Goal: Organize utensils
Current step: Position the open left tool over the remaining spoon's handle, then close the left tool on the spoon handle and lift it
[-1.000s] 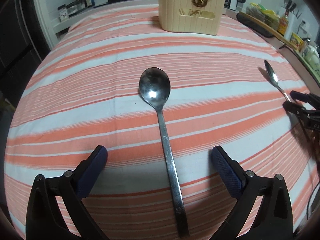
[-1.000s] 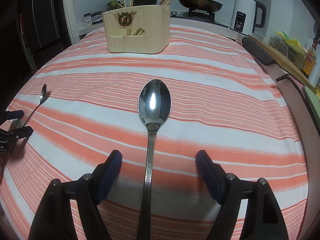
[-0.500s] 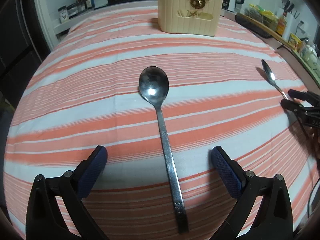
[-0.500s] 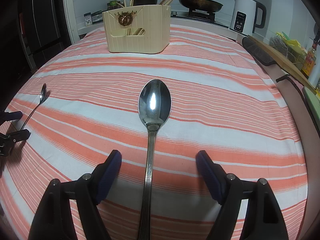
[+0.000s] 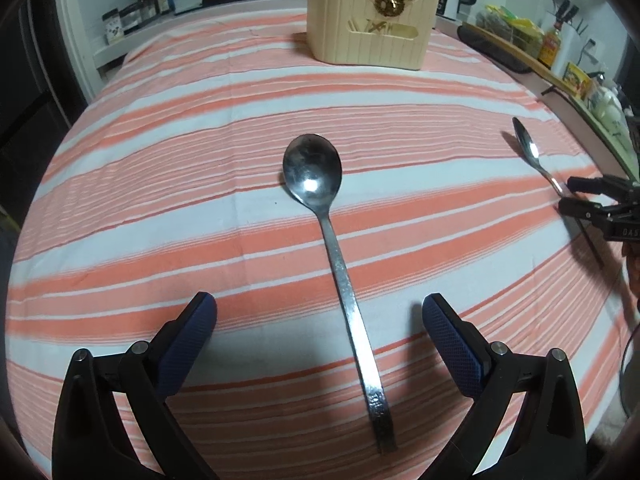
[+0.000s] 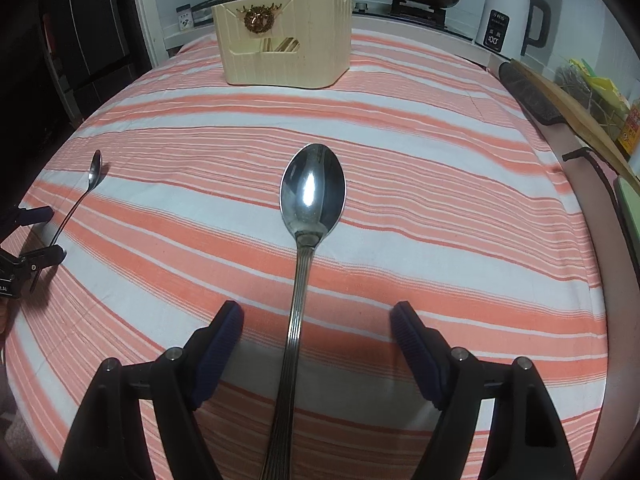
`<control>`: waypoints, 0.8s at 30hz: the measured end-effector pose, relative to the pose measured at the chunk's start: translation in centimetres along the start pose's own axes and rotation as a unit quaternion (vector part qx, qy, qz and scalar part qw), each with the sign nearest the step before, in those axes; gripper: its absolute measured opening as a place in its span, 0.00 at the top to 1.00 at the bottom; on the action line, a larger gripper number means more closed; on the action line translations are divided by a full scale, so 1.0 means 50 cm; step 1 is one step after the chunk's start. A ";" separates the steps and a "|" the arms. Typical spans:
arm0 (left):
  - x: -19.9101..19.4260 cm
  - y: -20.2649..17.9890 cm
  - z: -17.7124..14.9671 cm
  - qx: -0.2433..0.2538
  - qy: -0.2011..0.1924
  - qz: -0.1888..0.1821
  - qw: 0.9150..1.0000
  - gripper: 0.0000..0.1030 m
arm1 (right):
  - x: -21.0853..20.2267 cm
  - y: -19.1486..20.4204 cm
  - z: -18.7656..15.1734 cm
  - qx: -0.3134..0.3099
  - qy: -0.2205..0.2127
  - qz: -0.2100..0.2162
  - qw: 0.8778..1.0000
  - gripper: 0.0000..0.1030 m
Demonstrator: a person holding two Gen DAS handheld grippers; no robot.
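While both grippers hover wide open, each steel spoon lies on the striped bench lengthwise between its jaws: round-bowled spoon (image 5: 320, 216) under the left gripper (image 5: 320, 312), ribbed-handled spoon (image 6: 308, 216) under the right gripper (image 6: 316, 320), bowls toward the cream plastic caddy (image 6: 286, 54).

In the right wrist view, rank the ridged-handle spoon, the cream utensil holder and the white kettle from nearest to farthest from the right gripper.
From the right gripper:
1. Ridged-handle spoon: its handle lies between the open fingers, bowl pointing away.
2. Cream utensil holder: at the cloth's far end, slightly left.
3. White kettle: on the counter beyond the cloth, far right.
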State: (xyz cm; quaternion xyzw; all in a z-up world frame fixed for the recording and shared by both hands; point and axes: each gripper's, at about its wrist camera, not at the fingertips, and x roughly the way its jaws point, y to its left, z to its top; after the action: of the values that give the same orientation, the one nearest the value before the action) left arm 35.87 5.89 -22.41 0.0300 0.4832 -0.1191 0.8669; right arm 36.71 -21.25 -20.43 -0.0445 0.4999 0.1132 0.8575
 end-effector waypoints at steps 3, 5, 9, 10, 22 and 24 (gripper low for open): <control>0.004 0.020 0.027 -0.023 0.001 -0.025 0.999 0.01 | 0.014 0.008 0.017 -0.005 -0.004 0.002 1.000 0.23; 0.008 0.022 0.047 -0.026 0.000 -0.033 0.999 0.01 | 0.026 0.018 0.034 -0.018 -0.010 -0.007 1.000 0.23; 0.027 0.021 0.085 -0.011 0.006 -0.027 1.000 0.01 | 0.047 0.023 0.068 -0.019 -0.016 -0.003 1.000 0.22; 0.033 0.020 0.093 -0.010 0.008 -0.028 1.000 0.01 | 0.051 0.025 0.075 -0.020 -0.017 -0.003 1.000 0.22; 0.074 -0.029 0.121 0.039 0.000 0.004 0.999 0.35 | 0.070 0.028 0.108 -0.002 -0.044 -0.016 0.999 0.42; 0.068 -0.027 0.122 0.040 -0.011 0.004 0.999 0.54 | 0.068 0.021 0.109 0.004 -0.050 -0.014 0.999 0.60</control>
State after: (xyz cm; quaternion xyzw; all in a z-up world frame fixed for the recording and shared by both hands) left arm 42.33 2.94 -21.98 0.0653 0.4686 -0.1347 0.8706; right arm 42.70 -18.68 -20.64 -0.0418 0.4565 0.1014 0.8829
